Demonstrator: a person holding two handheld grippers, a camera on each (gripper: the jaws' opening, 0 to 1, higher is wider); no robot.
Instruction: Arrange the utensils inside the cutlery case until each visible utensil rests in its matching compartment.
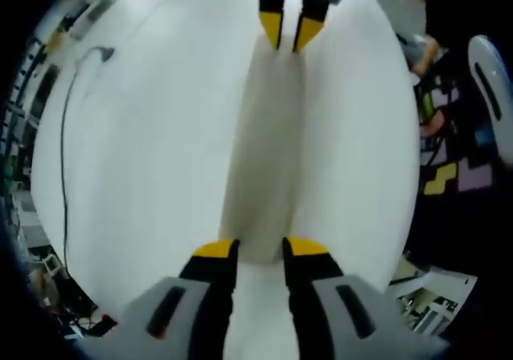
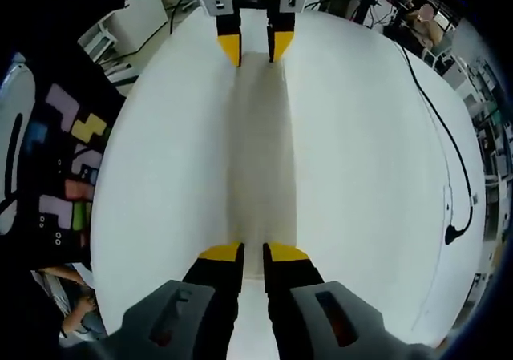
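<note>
Our left gripper (image 1: 260, 249) sits narrow at six o'clock, as does our right gripper (image 2: 254, 252). We cannot tell whether either pinches the pale cutlery case (image 1: 268, 151), which stretches toward twelve. We should move both ends evenly and keep it level.

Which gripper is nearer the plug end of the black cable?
Right. The right gripper sits roughly level with the plug, which lies off to its side on the white table. The left gripper faces it from the opposite end, farther away.
</note>
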